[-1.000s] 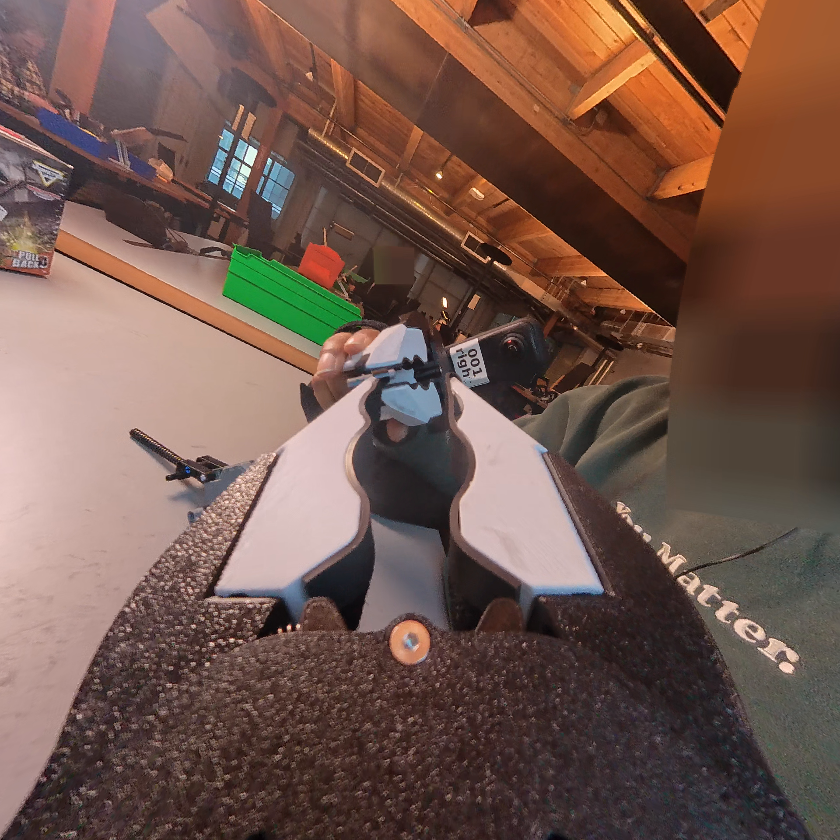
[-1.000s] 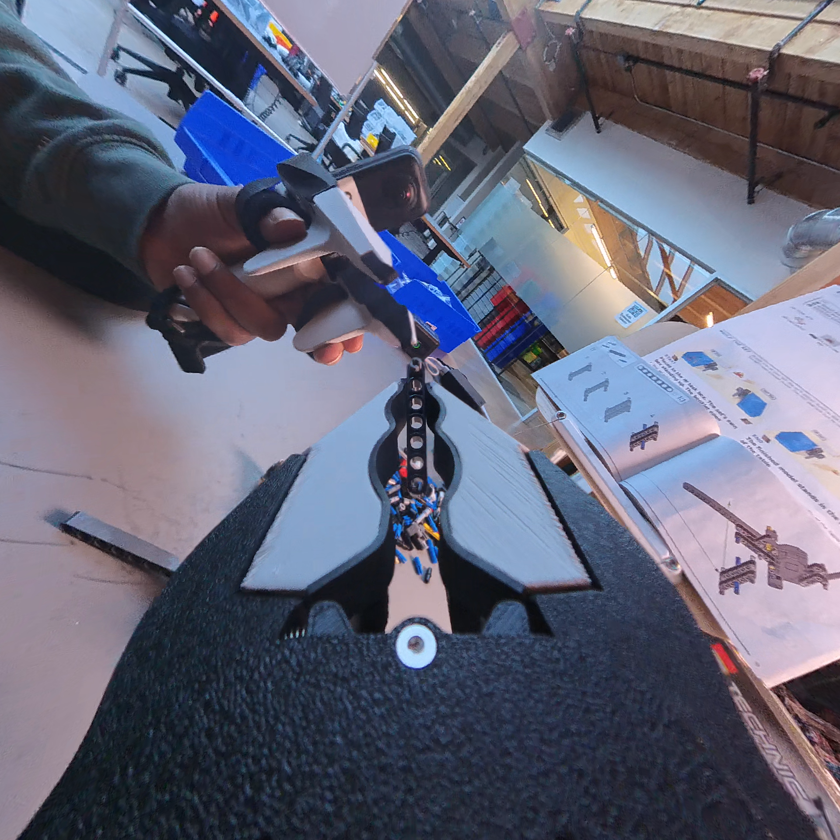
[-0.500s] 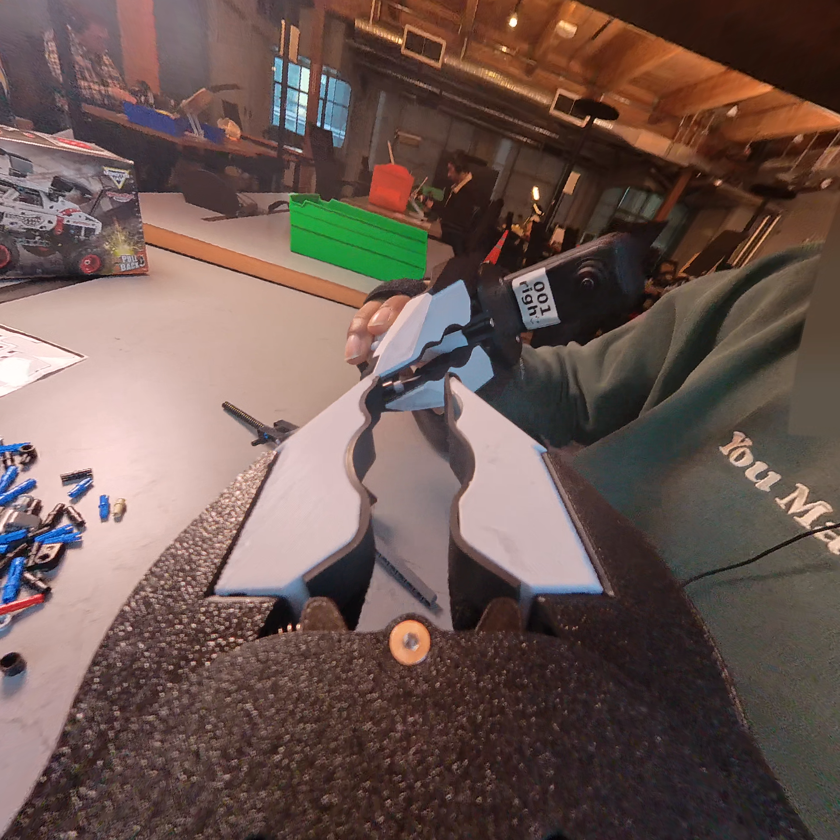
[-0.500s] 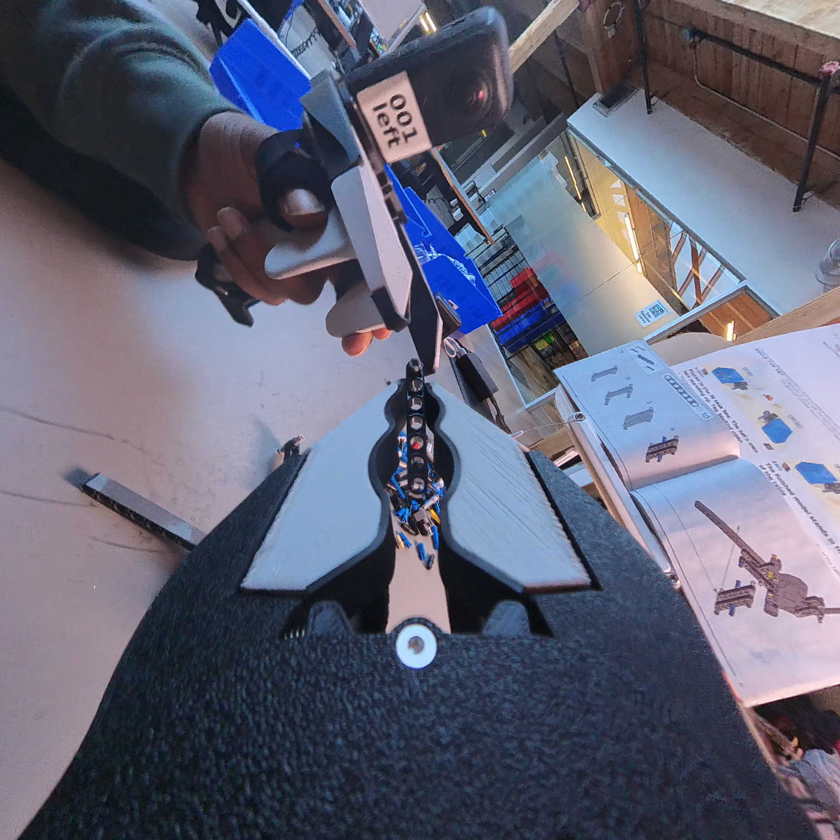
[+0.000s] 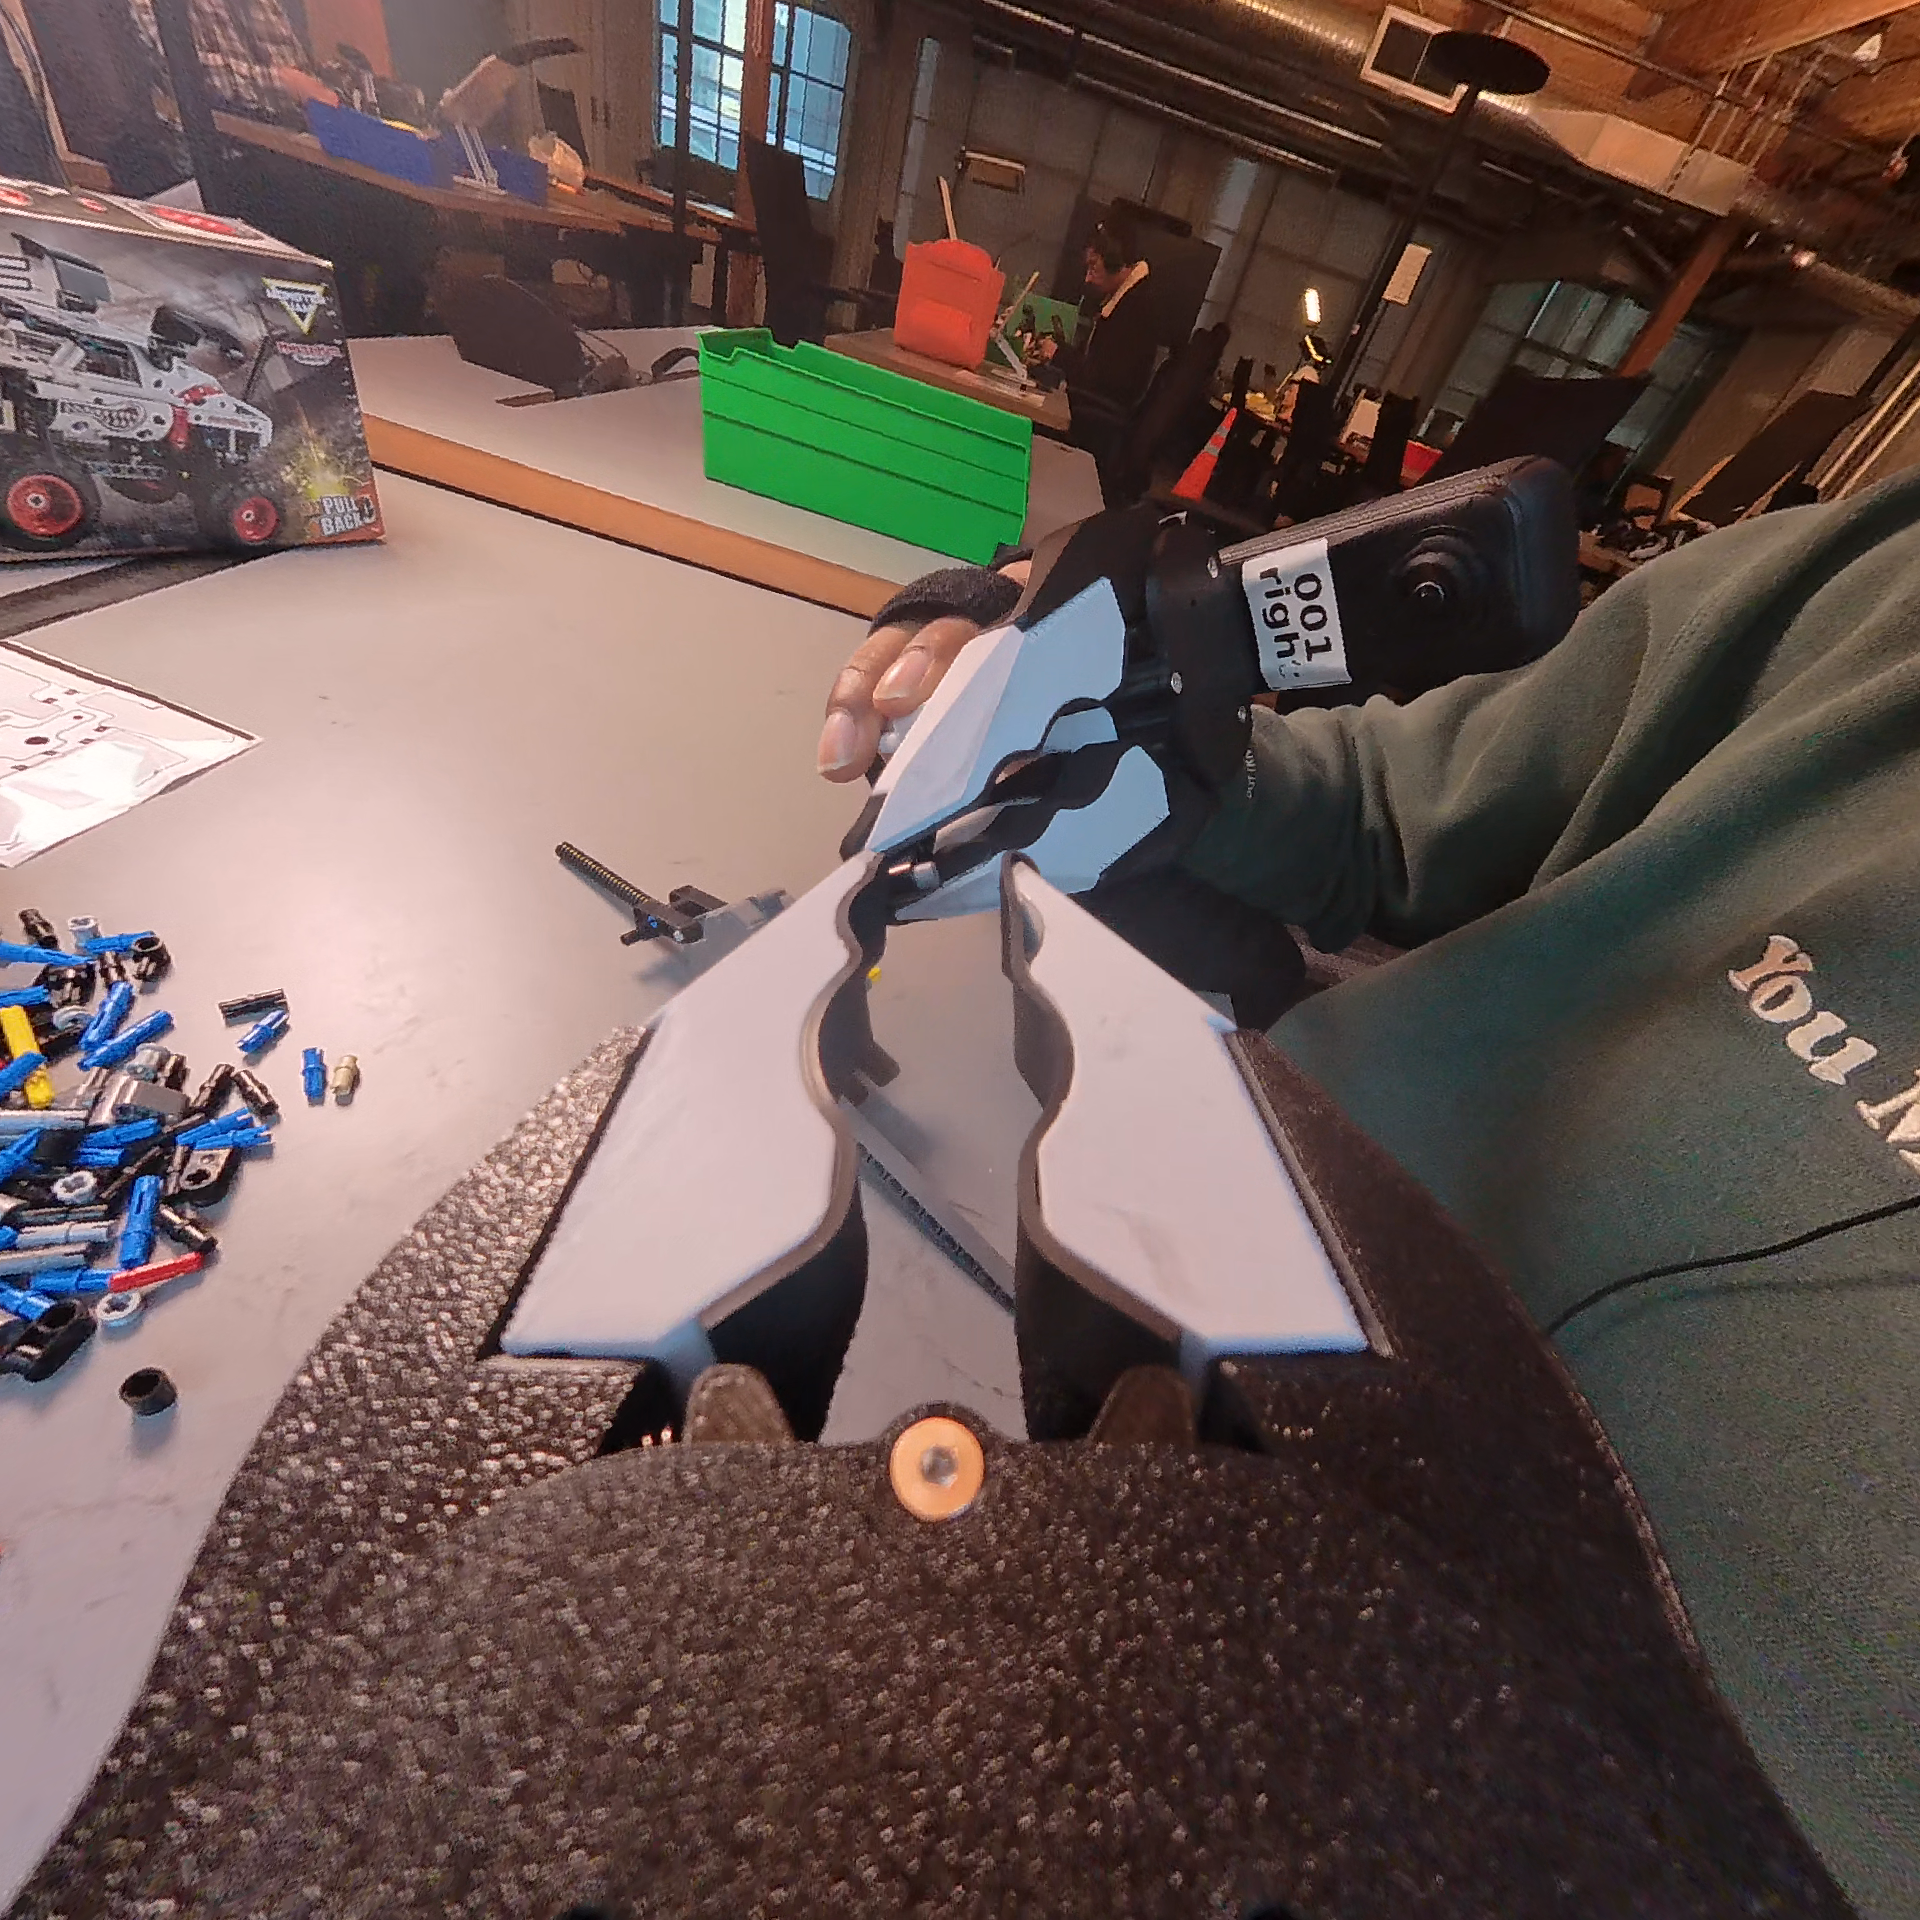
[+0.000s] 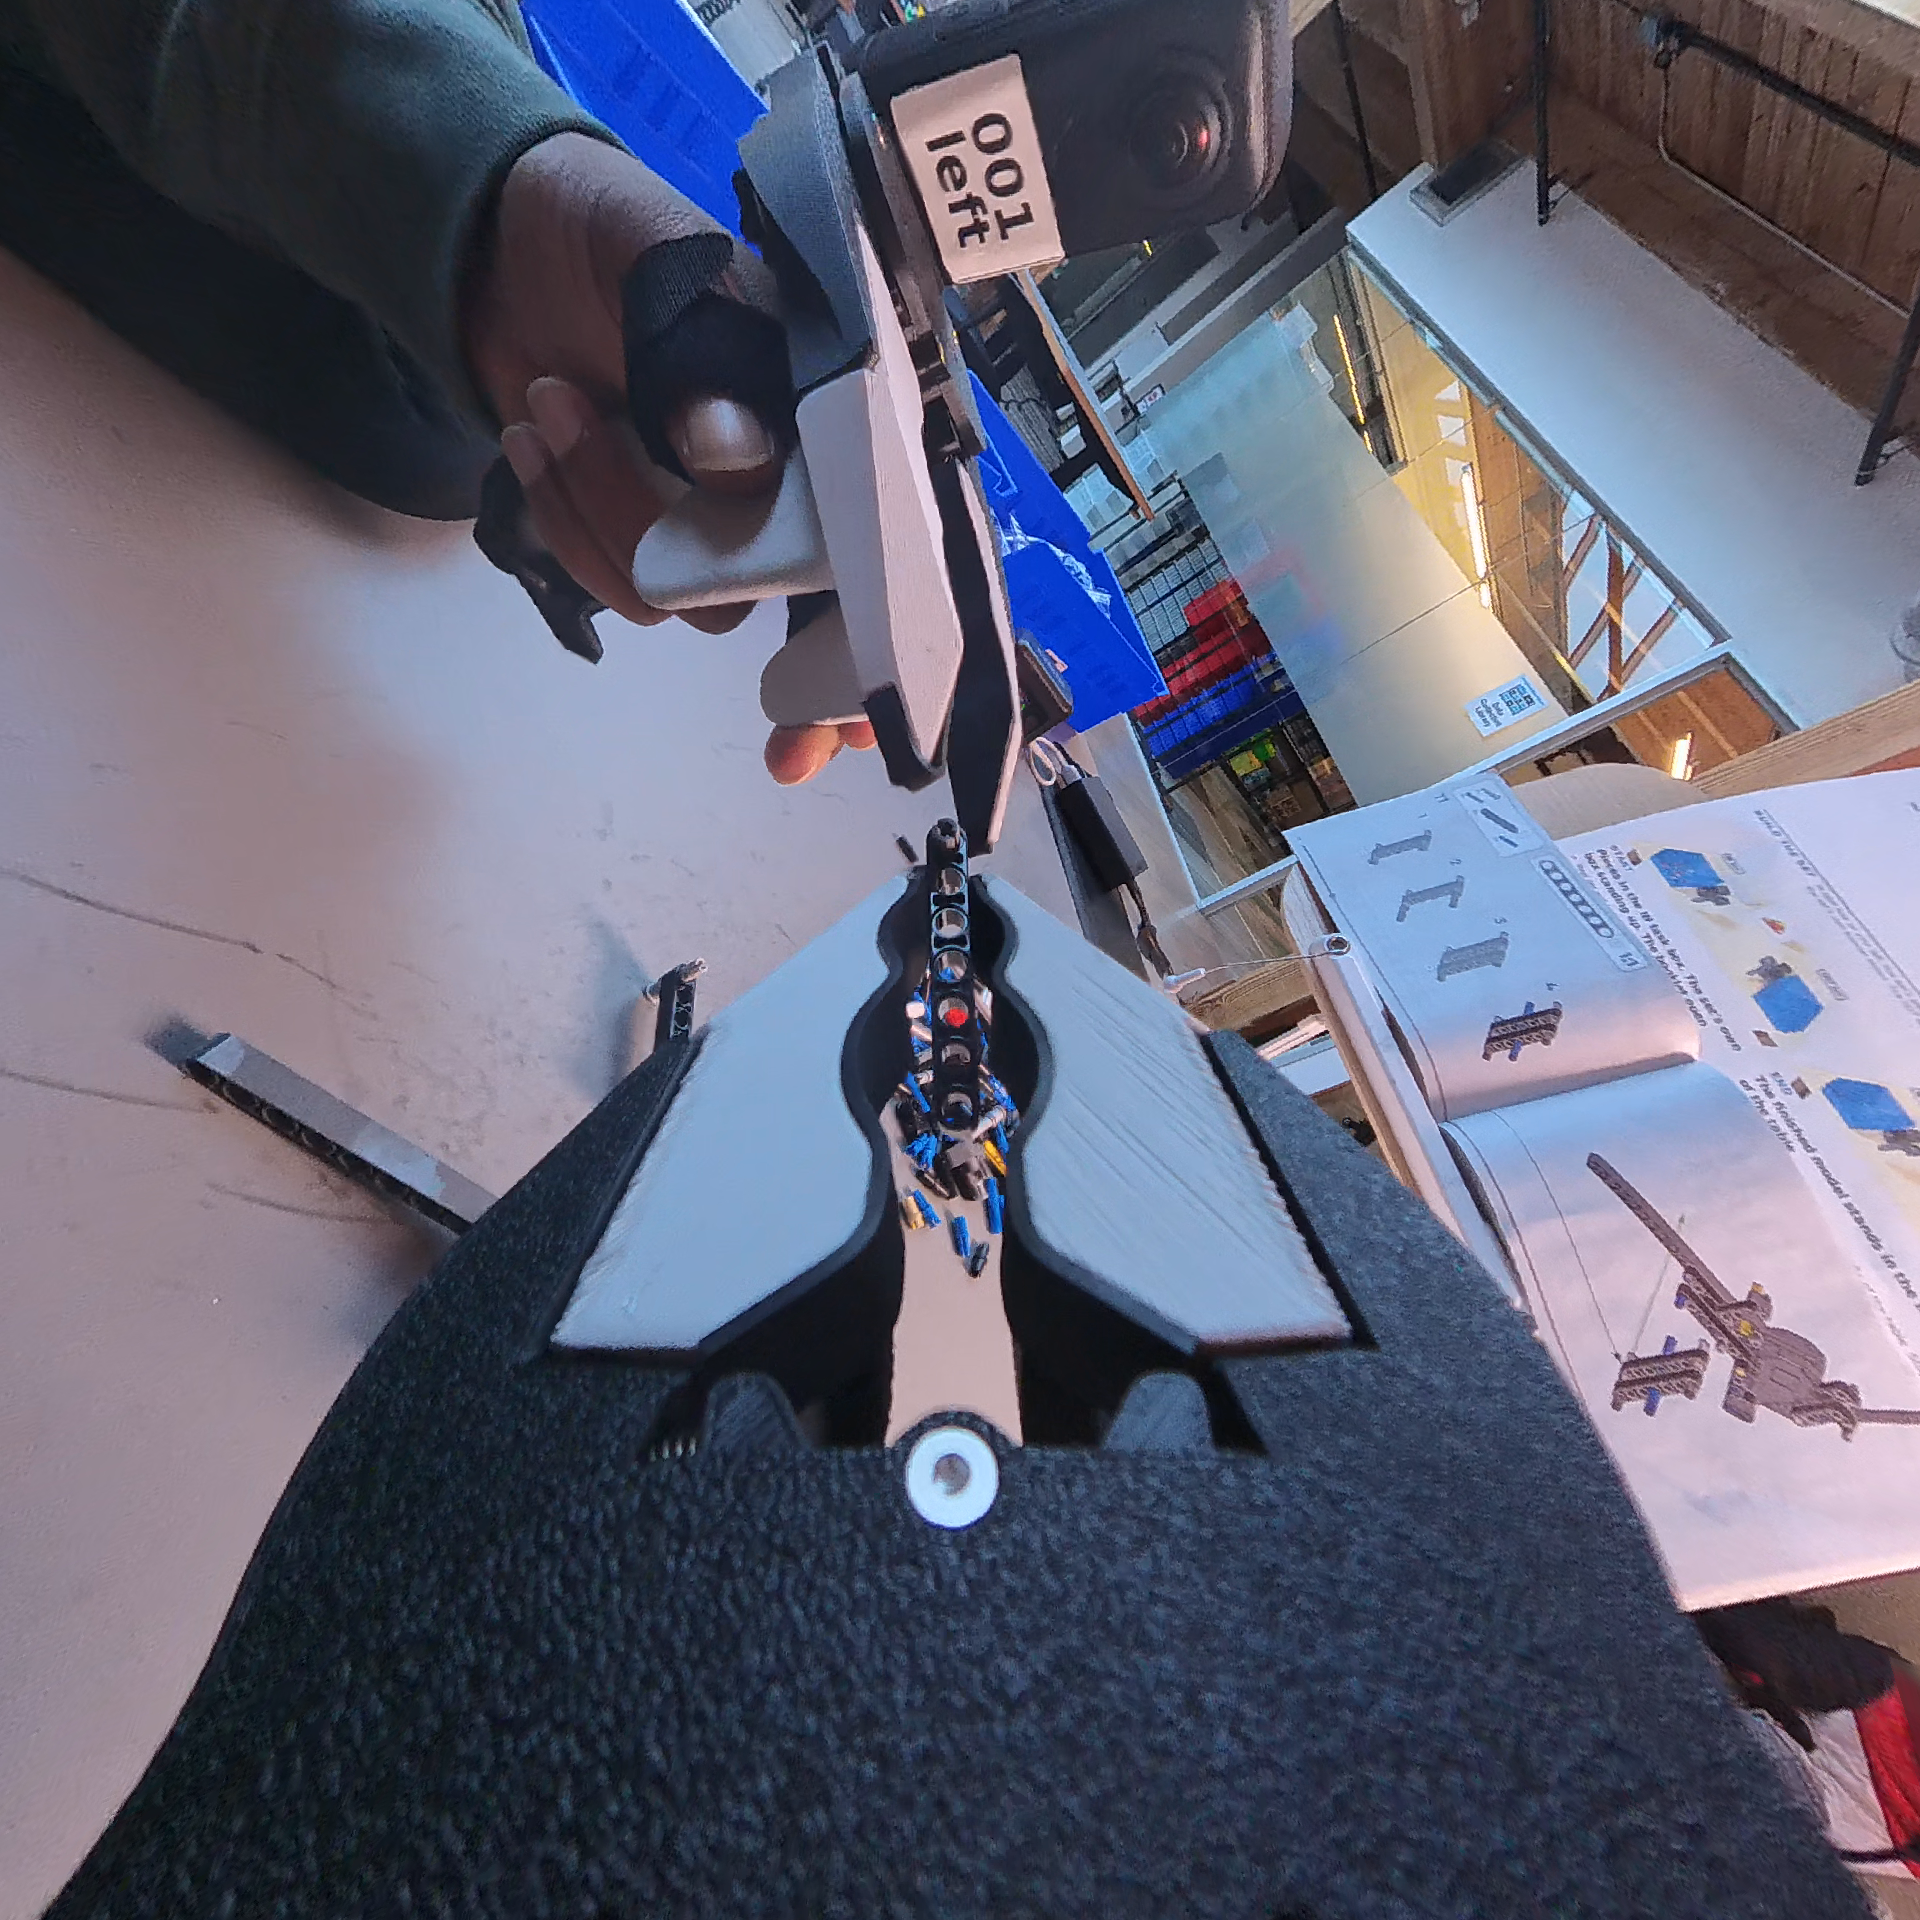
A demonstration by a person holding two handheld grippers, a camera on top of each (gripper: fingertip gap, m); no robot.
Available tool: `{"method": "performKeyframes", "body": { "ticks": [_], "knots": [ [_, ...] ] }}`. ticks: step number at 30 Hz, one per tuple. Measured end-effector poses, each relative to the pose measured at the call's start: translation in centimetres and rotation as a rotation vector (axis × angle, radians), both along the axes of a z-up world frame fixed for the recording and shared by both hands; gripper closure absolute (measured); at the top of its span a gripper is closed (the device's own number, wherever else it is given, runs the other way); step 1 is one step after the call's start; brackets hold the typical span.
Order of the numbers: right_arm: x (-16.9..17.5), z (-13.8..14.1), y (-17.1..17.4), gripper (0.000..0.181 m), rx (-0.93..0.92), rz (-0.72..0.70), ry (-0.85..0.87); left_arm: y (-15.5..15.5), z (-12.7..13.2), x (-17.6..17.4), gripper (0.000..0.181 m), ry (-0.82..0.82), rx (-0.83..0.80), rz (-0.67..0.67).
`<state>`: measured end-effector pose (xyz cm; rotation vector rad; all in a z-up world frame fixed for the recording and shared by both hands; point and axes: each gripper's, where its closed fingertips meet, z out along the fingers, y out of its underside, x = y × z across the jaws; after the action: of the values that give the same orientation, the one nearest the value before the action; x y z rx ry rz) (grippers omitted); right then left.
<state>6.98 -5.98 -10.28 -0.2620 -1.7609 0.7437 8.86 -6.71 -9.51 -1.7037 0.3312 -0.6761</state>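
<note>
My right gripper [image 6: 951, 883] is shut on a thin black beam with holes [image 6: 951, 977], held upright above the table with its top end sticking out past the fingertips. My left gripper [image 5: 935, 883] is open and empty. It points at the right gripper [image 5: 912, 871], and its left fingertip [image 5: 862, 894] is right by the beam's end. In the right wrist view the left gripper [image 6: 961, 790] hangs just above the beam's top end. A hand holds each gripper.
A pile of small blue and black pieces [image 5: 94, 1122] lies on the grey table at left. A black axle piece [image 5: 665, 914] and a long grey beam [image 6: 322, 1132] lie nearby. An open instruction booklet [image 6: 1662, 1091], a toy truck box [image 5: 166, 395] and a green bin [image 5: 862, 447] are around. My left and right fingertips are right by each other.
The left gripper has tilted down and come closer to the beam's end, so the table and the pile now show. The right gripper still holds the beam.
</note>
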Motion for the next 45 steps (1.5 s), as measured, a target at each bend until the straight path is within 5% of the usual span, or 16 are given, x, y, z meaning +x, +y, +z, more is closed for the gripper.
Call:
{"method": "performKeyframes", "body": {
  "ticks": [4, 8, 13, 19, 27, 33, 41, 45],
  "knots": [
    [-0.1, 0.4, 0.0, 0.176, 0.016, 0.0, 0.033, 0.3, 0.2, -0.8, 0.173, -0.007, 0.034, 0.035],
    [-0.7, 2.2, 2.6, 0.176, 0.163, -0.164, 0.233, 1.0, 0.4, -2.2, 0.147, -0.281, -0.033, 0.04],
    [-1.3, 1.7, 1.9, 0.176, 0.446, -0.234, 0.41, 1.9, 0.6, -1.3, 0.146, -0.575, -0.101, -0.026],
    [-1.8, 1.3, 1.0, 0.176, 0.49, -0.218, 0.463, 2.0, 0.1, -1.9, 0.162, -0.541, -0.11, 0.01],
    [-0.9, 1.5, 1.1, 0.155, 0.228, -0.107, 0.315, 1.5, -0.8, -1.2, 0.167, -0.331, -0.085, -0.024],
    [-1.1, 0.7, 0.8, 0.175, 0.423, -0.15, 0.401, 1.8, -0.5, -1.7, 0.169, -0.478, -0.111, -0.043],
    [-0.9, 1.1, 0.6, 0.175, 0.488, -0.16, 0.461, 1.3, 0.8, -2.8, 0.167, -0.762, -0.132, -0.126],
    [-1.3, 0.8, 0.7, 0.175, 0.524, -0.179, 0.463, 1.3, 0.1, -2.5, 0.171, -0.716, -0.157, -0.113]
  ]
}}
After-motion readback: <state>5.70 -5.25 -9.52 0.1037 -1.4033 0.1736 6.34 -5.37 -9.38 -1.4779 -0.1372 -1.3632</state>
